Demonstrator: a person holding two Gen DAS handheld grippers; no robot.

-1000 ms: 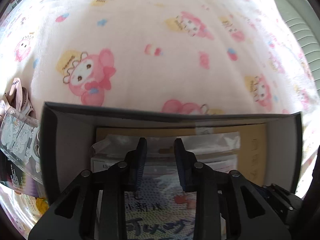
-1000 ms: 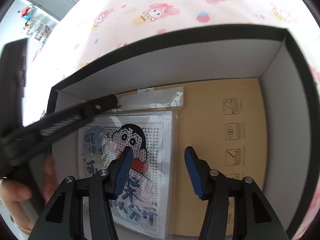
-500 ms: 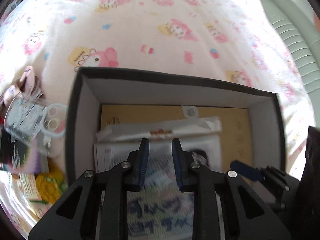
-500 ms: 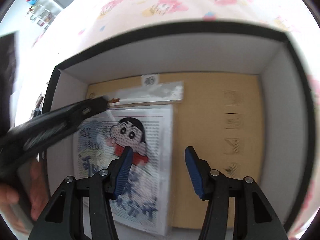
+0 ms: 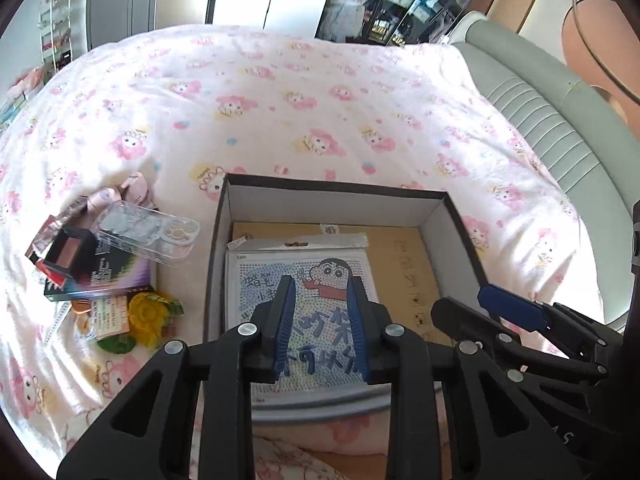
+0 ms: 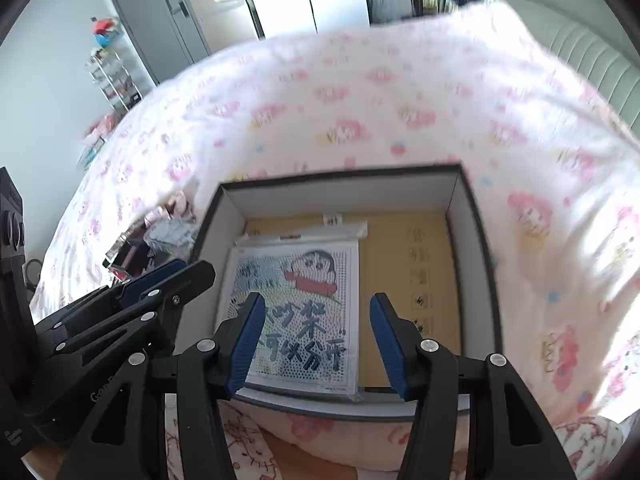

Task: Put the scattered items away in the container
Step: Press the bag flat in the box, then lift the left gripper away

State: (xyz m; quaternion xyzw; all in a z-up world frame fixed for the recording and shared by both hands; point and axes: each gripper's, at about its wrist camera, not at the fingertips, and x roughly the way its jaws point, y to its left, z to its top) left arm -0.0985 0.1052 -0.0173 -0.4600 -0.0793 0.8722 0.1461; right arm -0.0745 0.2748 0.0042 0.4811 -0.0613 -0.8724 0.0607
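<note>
Left tongs (image 5: 320, 322) opening, empty; right tongs (image 6: 316, 340) agape.

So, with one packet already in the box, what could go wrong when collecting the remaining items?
1. The pile left of the box overlaps: the clear phone case lies on other things, so gripping one may drag its neighbours.
2. The soft blanket could let flat items sink, so the left tongs, now opening and empty, may pinch fabric.
3. The right tongs hover close by; both could collide over the box.
</note>
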